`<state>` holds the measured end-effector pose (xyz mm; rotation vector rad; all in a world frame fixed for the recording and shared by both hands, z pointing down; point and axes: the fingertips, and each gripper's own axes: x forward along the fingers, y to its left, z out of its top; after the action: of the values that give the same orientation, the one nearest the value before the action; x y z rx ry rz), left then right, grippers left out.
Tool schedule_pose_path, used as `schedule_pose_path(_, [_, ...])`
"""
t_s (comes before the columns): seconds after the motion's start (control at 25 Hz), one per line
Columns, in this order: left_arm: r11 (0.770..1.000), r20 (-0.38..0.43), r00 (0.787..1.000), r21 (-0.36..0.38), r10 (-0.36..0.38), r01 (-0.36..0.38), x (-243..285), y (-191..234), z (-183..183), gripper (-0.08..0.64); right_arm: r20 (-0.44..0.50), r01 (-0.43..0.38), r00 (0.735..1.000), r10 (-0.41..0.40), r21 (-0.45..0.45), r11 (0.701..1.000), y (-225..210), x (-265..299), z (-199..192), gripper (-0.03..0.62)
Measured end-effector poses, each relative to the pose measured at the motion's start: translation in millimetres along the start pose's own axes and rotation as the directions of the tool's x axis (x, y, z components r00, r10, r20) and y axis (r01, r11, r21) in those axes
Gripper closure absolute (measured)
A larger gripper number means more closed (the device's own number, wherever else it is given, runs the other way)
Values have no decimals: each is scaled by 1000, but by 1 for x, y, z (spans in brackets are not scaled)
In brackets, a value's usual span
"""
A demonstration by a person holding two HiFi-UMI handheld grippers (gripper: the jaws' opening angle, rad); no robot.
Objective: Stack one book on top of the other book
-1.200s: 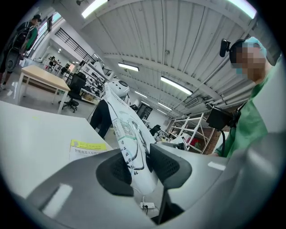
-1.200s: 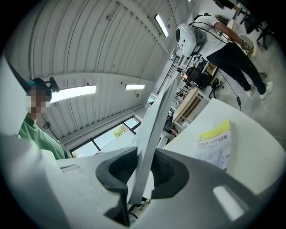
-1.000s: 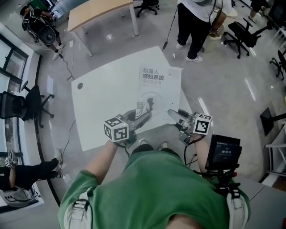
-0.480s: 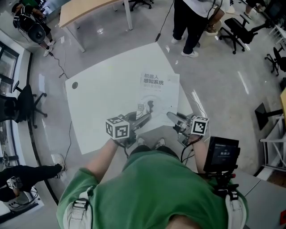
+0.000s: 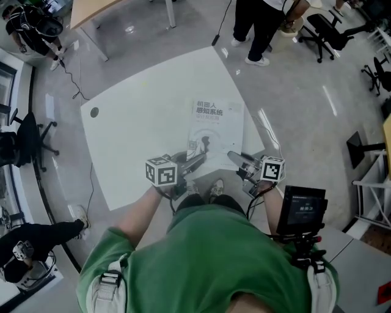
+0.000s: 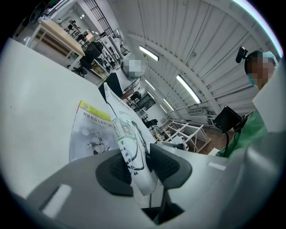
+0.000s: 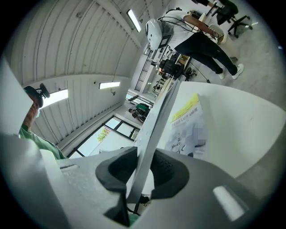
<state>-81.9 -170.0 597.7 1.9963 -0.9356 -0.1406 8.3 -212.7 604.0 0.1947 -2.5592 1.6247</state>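
Note:
A white book with a grey cover picture hangs low over the white table, held by its near edge. My left gripper is shut on its near left corner. In the left gripper view the book's spine stands between the pads of that gripper. My right gripper is shut on the near right edge. In the right gripper view the thin edge of the book is pinched in that gripper. A second book with a yellow strip lies flat on the table beneath. In the head view the held book hides it almost wholly.
People stand beyond the table's far corner. Office chairs are at the upper right and a wooden table at the upper left. A dark screen hangs by my right arm. A round cable hole marks the table's left side.
Both grippers have come down with the book between them, and both have rolled a little. The book sits lower and closer to the book lying on the table.

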Motion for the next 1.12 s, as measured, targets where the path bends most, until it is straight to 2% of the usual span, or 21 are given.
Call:
schedule_pose_path(0.2, [999, -21, 1000, -49, -3, 2, 13, 27, -8, 460, -33, 64, 997, -63, 31, 997, -41, 2, -7, 505])
schedule_pose_path(0.4, [997, -33, 999, -80, -2, -1, 14, 31, -12, 460, -25, 19, 1000, -18, 65, 998, -32, 10, -6, 505])
schedule_pose_path(0.84, [990, -34, 999, -138, 9, -13, 21, 46, -17, 460, -60, 38, 998, -31, 106, 994, -46, 15, -6, 505])
schedule_pose_path(1.12, [982, -46, 999, -190, 9, -18, 24, 53, -22, 460, -89, 76, 994, -65, 133, 988, -55, 16, -8, 503])
